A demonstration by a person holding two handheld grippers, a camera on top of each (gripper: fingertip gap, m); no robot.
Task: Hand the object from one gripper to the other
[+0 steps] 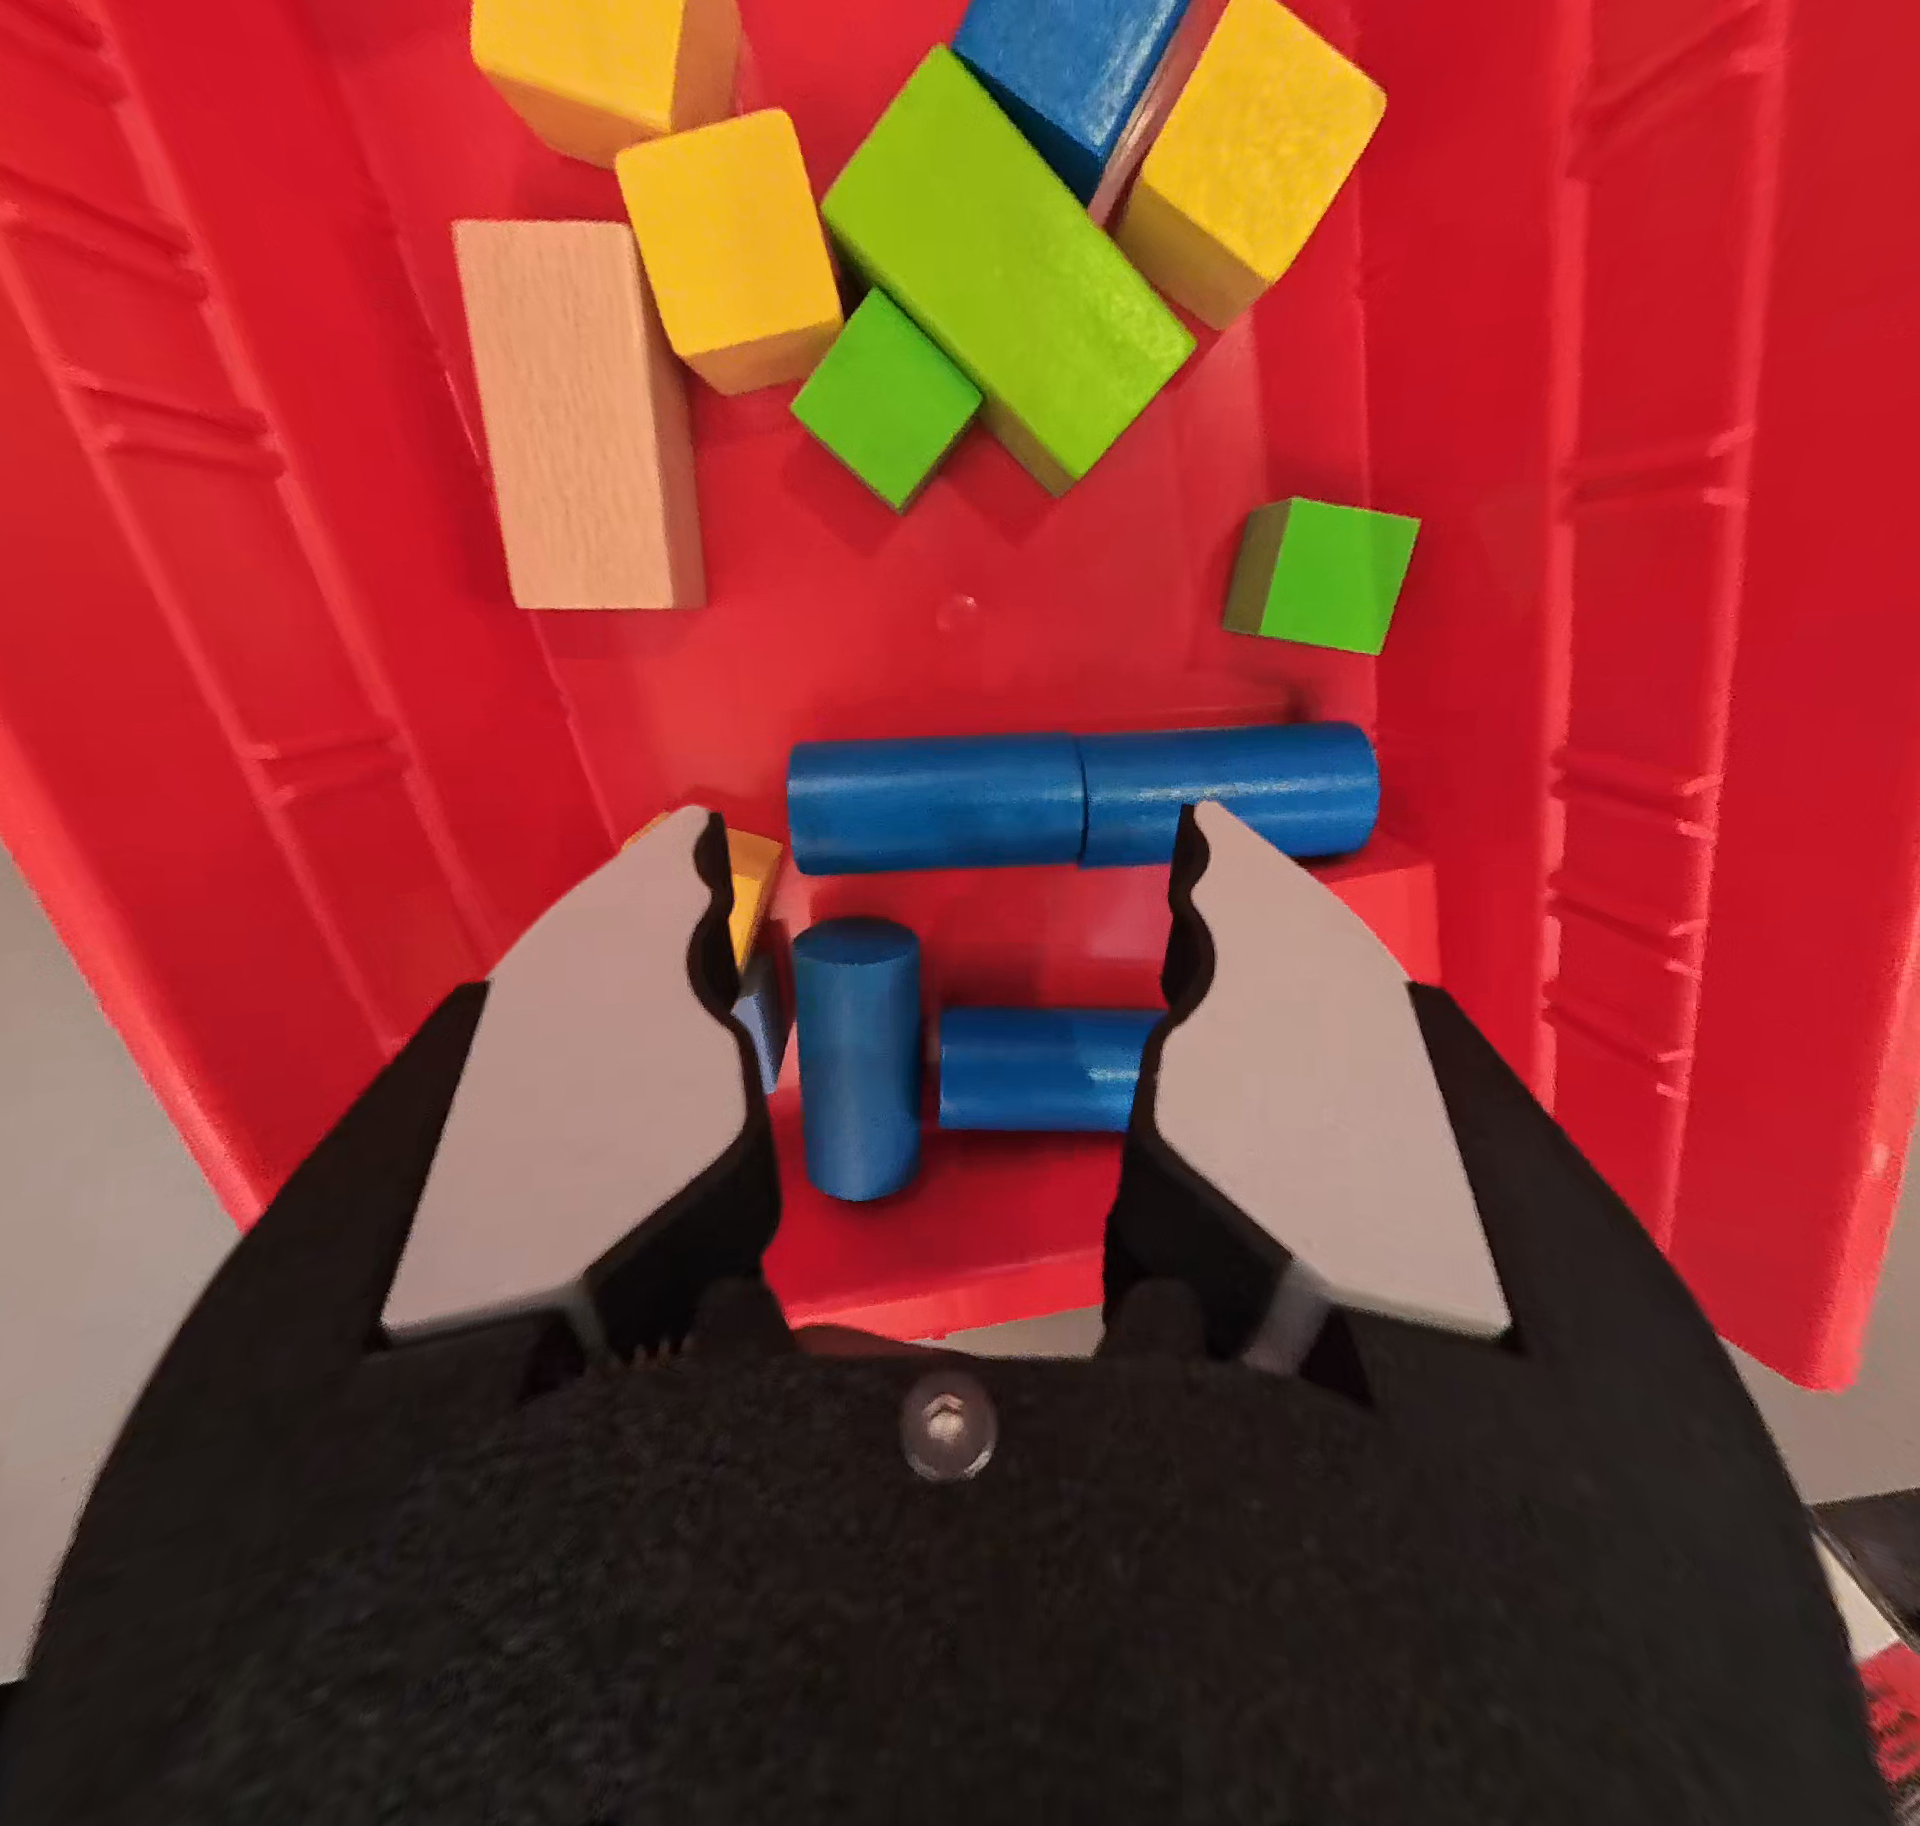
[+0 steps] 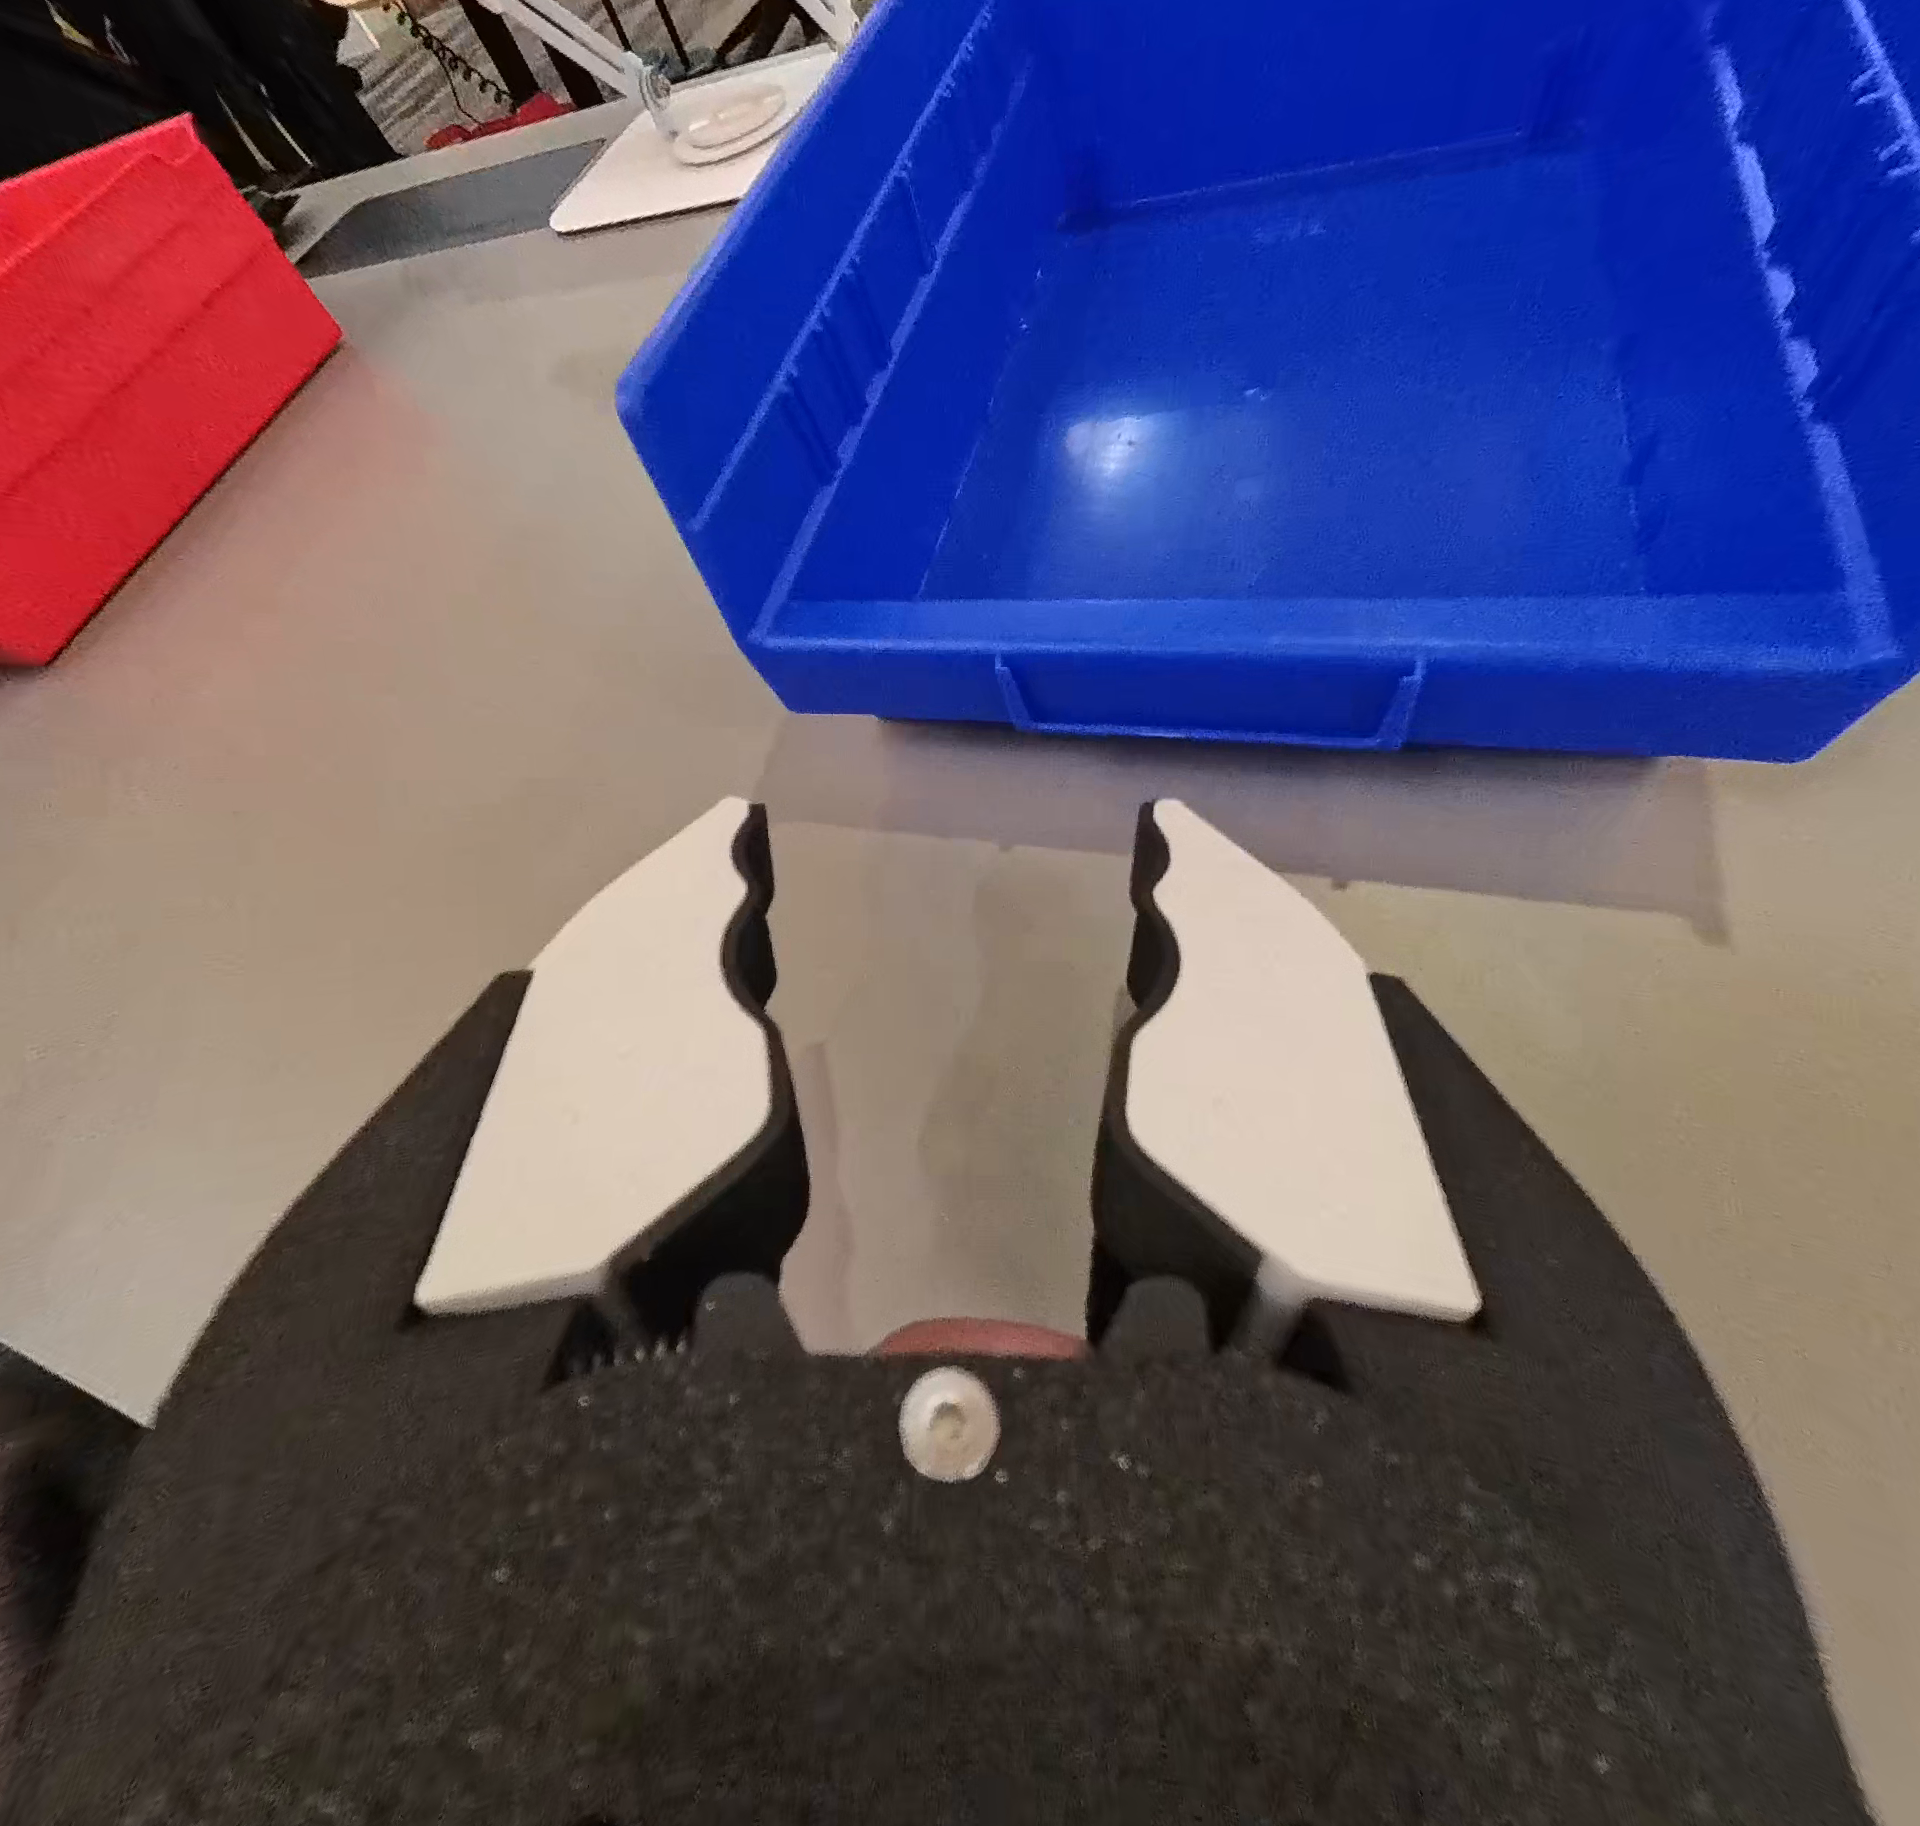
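While both grippers stand apart and empty, lower your left gripper (image 1: pixel 951 841) squarely over the short blue cylinder (image 1: pixel 857 1057) inside the red bin (image 1: pixel 1662 633); your right gripper (image 2: pixel 951 831) waits.

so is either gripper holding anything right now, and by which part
Nothing is held. The left gripper hangs with jaws open above the blue wooden cylinders in the red plastic bin; the right gripper is open over the grey table.

Black felt-textured grippers, pale grey wavy-edged fingers (image 1: pixel 582 1070), silver centre screw (image 1: pixel 945 1435).
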